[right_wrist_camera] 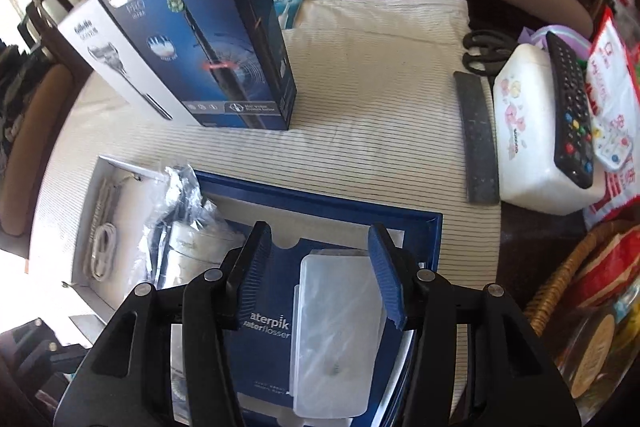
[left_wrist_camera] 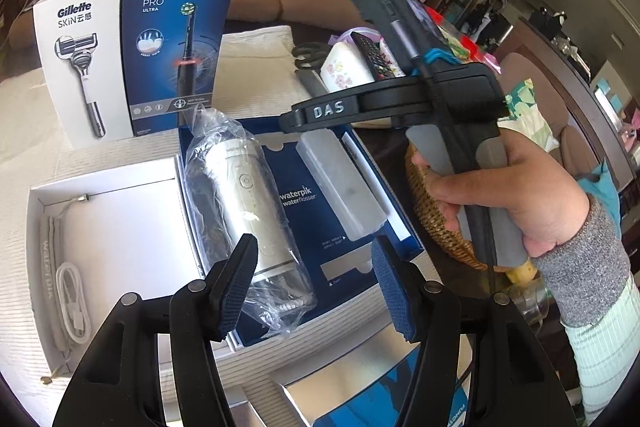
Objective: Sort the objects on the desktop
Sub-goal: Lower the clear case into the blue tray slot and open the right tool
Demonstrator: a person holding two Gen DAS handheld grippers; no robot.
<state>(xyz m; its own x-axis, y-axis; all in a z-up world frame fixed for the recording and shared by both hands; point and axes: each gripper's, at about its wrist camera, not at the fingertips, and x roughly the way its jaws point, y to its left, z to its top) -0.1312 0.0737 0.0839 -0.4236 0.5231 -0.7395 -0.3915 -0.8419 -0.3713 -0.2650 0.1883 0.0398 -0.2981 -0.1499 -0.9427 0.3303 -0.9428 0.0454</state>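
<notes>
the table had a white striped cloth (right_wrist_camera: pixel 360 107) on it. at about 10 o'clock on the cloth stood two tall boxes, touching side by side: a blue toothbrush box (left_wrist_camera: pixel 180 43) and a white razor box (left_wrist_camera: pixel 80 67) on its left.

in front of them lay an open blue box (right_wrist_camera: pixel 328 203) with a blue card inside that said waterpik. just left of it, touching, lay a white tray (left_wrist_camera: pixel 104 211) with a white cable (left_wrist_camera: pixel 74 299) coiled at its 7 o'clock corner.

a white water flosser in a clear plastic bag (left_wrist_camera: pixel 240 195) lay across the left edge of the blue box. a frosted plastic case (right_wrist_camera: pixel 336 331) lay on the blue card at its right side.

at 3 o'clock, off the cloth, sat a white flowered box (right_wrist_camera: pixel 528 123) with a black remote (right_wrist_camera: pixel 568 111) on top, a long grey bar (right_wrist_camera: pixel 478 143) just beside it, and black scissors (right_wrist_camera: pixel 484 55) behind.

my left claw (left_wrist_camera: pixel 316 291) was apart and held nothing. the bagged flosser was just past its left finger.

my right claw (right_wrist_camera: pixel 316 275) was apart too, over the frosted case, with a finger on each side. i could not tell if the pads touched the case.
</notes>
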